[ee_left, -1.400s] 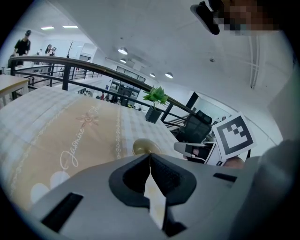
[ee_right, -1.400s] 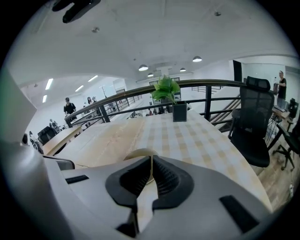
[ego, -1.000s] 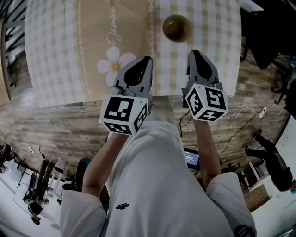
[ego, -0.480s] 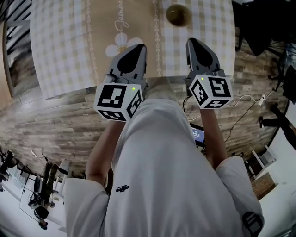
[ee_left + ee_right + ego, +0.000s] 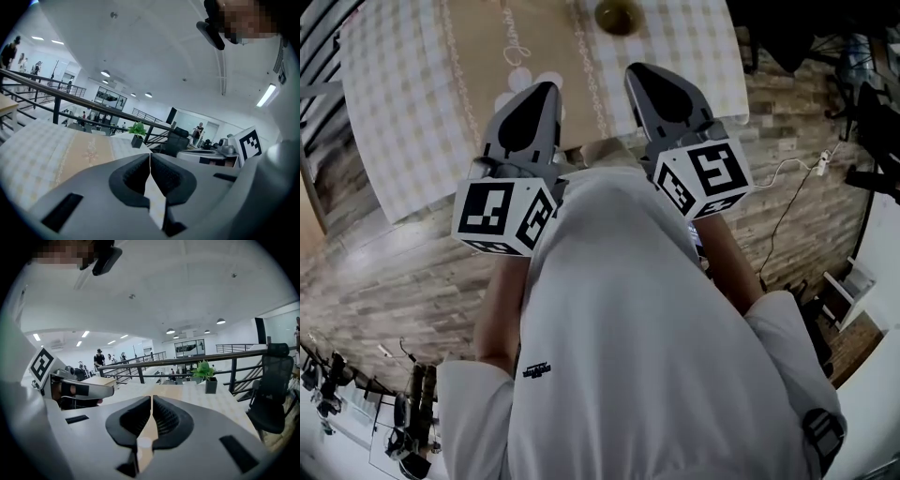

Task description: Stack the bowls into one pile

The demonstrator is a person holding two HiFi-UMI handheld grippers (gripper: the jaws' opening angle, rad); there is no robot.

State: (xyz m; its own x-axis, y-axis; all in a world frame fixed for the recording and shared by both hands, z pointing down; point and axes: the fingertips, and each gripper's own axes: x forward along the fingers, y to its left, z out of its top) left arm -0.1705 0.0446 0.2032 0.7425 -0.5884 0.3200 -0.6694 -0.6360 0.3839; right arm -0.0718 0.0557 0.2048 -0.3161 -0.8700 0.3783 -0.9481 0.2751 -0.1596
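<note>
One dark olive bowl (image 5: 619, 14) stands on the checked tablecloth (image 5: 403, 103) at the top edge of the head view; no other bowl shows. My left gripper (image 5: 536, 91) and right gripper (image 5: 649, 75) are held side by side close to the person's body, over the table's near edge, well short of the bowl. Both are shut with nothing between the jaws. In the left gripper view the left gripper (image 5: 150, 161) points along the table towards a railing. The right gripper (image 5: 152, 405) points level over the table too.
A beige runner with a daisy print (image 5: 530, 80) lies down the table's middle. At the table's far end stands a small potted plant (image 5: 205, 371), and a black office chair (image 5: 274, 380) is to the right. Wood-plank floor (image 5: 384, 281) surrounds the table. A cable (image 5: 792, 187) trails at the right.
The grippers have drawn back towards the person's body. The table and bowl have slid towards the top of the head view. Both grippers stay shut.
</note>
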